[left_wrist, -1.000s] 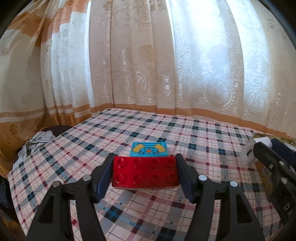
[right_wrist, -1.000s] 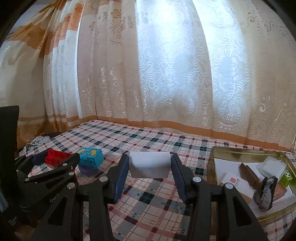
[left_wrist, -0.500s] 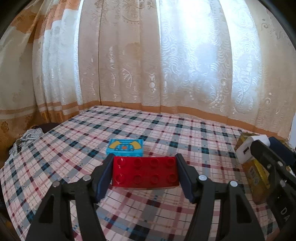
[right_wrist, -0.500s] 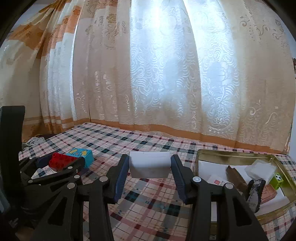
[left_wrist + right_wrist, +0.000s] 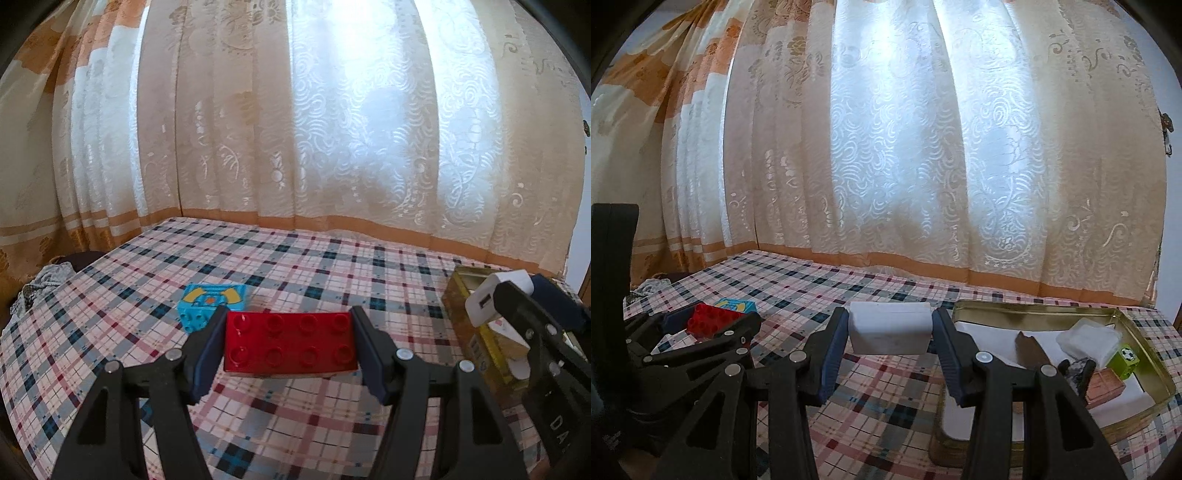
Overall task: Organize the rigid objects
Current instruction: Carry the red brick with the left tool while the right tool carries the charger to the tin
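My left gripper [image 5: 290, 341] is shut on a red studded toy brick [image 5: 290, 343], held above the plaid tablecloth; the same brick [image 5: 711, 318] shows at the left of the right wrist view. Behind it a light blue printed brick [image 5: 212, 301] lies on the cloth. My right gripper [image 5: 889, 332] is shut on a white charger block [image 5: 889, 326], also visible at the right of the left wrist view [image 5: 493, 297]. It hangs just left of a gold metal tin [image 5: 1034, 314].
The gold tin holds a white sheet, a brown bar [image 5: 1030, 352], a clear plastic piece [image 5: 1087, 338], a green cube with a ball print [image 5: 1124, 362] and a dark object. Lace curtains [image 5: 332, 129] close off the far table edge. Crumpled cloth [image 5: 44, 282] lies off the table's left corner.
Both grippers have carried their loads to the right across the table. The blue brick slid leftward in the left view; the tin came nearer the white block in the right view.
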A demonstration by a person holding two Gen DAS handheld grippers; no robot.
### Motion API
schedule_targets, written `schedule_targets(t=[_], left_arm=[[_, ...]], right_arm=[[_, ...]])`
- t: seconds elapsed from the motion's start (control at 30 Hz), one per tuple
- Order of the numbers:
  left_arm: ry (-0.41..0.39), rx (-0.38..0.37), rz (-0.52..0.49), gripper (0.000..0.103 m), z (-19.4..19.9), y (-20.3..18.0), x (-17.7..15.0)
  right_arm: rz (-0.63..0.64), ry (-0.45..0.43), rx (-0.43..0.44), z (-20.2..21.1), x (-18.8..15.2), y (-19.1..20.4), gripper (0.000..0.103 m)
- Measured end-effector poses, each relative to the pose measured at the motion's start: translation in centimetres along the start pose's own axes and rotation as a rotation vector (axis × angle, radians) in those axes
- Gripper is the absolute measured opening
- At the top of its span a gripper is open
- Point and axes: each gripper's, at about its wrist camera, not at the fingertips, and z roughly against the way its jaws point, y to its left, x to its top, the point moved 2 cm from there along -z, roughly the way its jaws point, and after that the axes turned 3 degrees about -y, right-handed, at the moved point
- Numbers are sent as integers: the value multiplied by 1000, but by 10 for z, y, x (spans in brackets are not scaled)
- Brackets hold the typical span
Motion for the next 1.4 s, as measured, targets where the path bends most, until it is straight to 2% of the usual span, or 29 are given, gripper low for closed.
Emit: schedule_targets(t=[0.5, 1.4], left_arm=[[-25, -54, -47, 65, 6, -48, 11], [-37, -174, -90, 65, 8, -119, 23]], right_arm=[[-28, -32, -56, 15, 3, -41, 50], [-80, -38, -181, 24, 5, -112, 50]])
